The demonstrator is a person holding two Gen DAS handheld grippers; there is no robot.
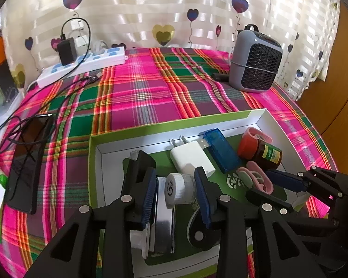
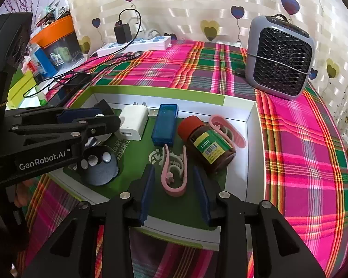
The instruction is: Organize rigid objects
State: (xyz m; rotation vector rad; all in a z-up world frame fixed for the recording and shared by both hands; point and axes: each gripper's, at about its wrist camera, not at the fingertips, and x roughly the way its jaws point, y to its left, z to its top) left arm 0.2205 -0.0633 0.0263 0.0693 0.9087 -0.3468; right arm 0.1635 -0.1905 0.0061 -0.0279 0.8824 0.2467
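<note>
Plaid cloth, box (image 1: 94, 162) — white jar (image 1: 179, 188) and pink clip (image 2: 175, 173) between released jaws

Grey fan heater (image 2: 279, 58) stands upright at back right on plaid cloth (image 2: 301, 143); white power strip (image 2: 136, 44) far left of heater along heart curtain (image 2: 185, 4), black adapter (image 2: 122, 32) plugged in; black phone (image 1: 26, 159) with cables near left of cloth, well apart from heater

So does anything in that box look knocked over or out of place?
The brown bottle with the red cap lies on its side in the green-rimmed box, resting against a pink clip. Nothing looks spilled or broken.
</note>
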